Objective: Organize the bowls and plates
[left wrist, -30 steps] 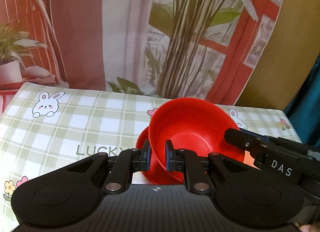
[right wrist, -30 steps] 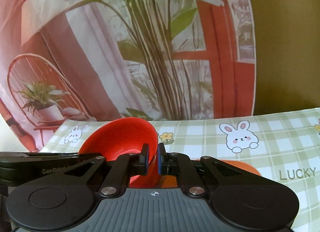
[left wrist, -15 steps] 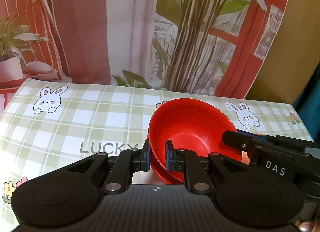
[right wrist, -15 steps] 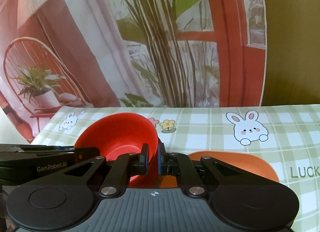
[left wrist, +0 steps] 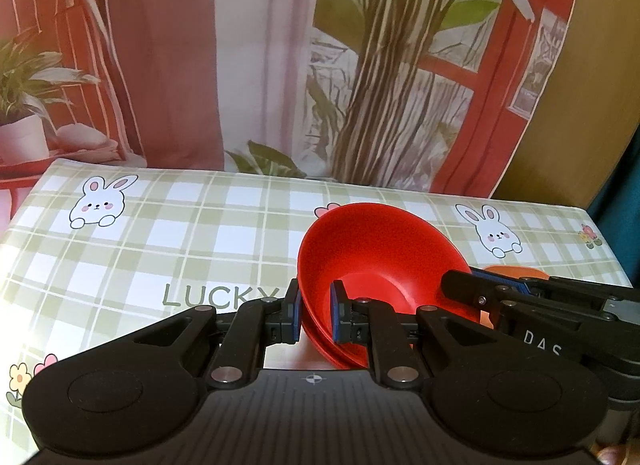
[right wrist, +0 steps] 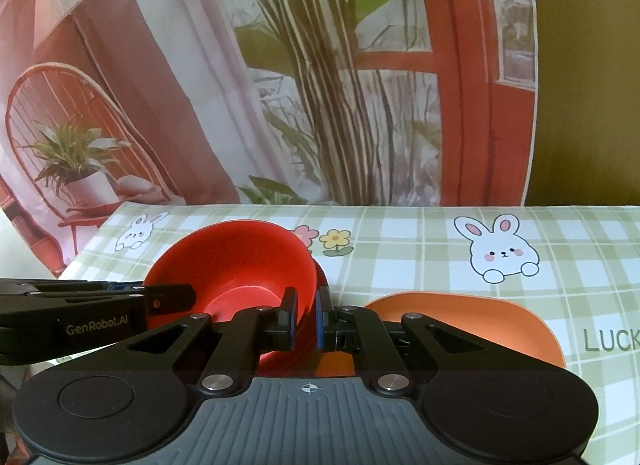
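A red bowl (left wrist: 372, 253) sits nested in a second red bowl (left wrist: 320, 339) on the checked tablecloth. My left gripper (left wrist: 315, 315) is shut on the near left rim of the bowls. My right gripper (right wrist: 306, 315) is shut on the opposite rim of the red bowl (right wrist: 240, 261). The second bowl's edge (right wrist: 321, 275) shows just behind it. The right gripper (left wrist: 472, 291) also shows in the left wrist view, and the left gripper (right wrist: 168, 299) in the right wrist view. An orange plate (right wrist: 472, 325) lies flat just right of the bowls.
The green and white checked tablecloth (left wrist: 200, 241) with rabbits and "LUCKY" print covers the table. A printed backdrop (left wrist: 280, 65) hangs right behind the table's far edge. The table's right edge (left wrist: 608, 249) is close to the bowls.
Both grippers have lowered the red bowl and leveled it, so it now sits deeper in the second bowl near the table. Both grips stay shut on the rim.
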Available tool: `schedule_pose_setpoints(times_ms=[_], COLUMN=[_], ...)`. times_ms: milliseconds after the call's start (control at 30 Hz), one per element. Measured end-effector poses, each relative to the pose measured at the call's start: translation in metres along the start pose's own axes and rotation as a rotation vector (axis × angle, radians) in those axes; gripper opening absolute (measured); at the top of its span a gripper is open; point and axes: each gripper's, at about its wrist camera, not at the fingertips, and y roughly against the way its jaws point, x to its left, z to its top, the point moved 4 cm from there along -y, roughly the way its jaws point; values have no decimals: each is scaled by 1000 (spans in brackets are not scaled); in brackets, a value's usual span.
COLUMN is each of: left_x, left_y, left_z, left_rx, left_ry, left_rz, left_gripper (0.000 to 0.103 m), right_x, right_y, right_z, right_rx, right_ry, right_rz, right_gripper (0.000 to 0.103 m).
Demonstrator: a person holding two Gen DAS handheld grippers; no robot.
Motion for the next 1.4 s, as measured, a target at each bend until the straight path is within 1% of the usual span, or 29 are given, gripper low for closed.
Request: schedule_pose_setpoints(times_ms=[100, 433, 467, 567, 600, 900, 1100, 1167, 1233, 1300, 1400], left_x=[1, 5, 6, 9, 9, 8, 8, 8, 9, 11, 13], left_y=[1, 6, 5, 4, 4, -5, -14, -15, -13, -12, -12], left_z=[0, 1, 2, 1, 0, -6, -17, -20, -21, -23, -24], left_rx=[8, -3, -3, -3, -4, 15, 44, 35, 20, 14, 16], left_ry=[12, 42, 47, 62, 67, 90, 127, 140, 157, 174, 188], left_rz=[12, 27, 29, 37, 36, 14, -11, -21, -24, -34, -20], left_gripper=[15, 16, 18, 31, 32, 32, 32, 31, 28, 21, 18], right_x=[-1, -1, -2, -5, -5, -4, -1, 0, 0, 2, 4], right_y=[0, 1, 0, -1, -2, -11, -20, -23, -27, -30, -34], right_z=[-1, -3, -3, -3, -3, 2, 6, 8, 9, 9, 7], right_rx=[1, 4, 4, 7, 8, 16, 29, 36, 48, 60, 79], right_ry=[3, 6, 5, 5, 7, 31, 63, 72, 71, 72, 74], right_rz=[-6, -11, -14, -10, -11, -25, -33, -31, -26, -23, -12], right_gripper=[9, 10, 10, 11, 11, 13, 15, 15, 15, 15, 15])
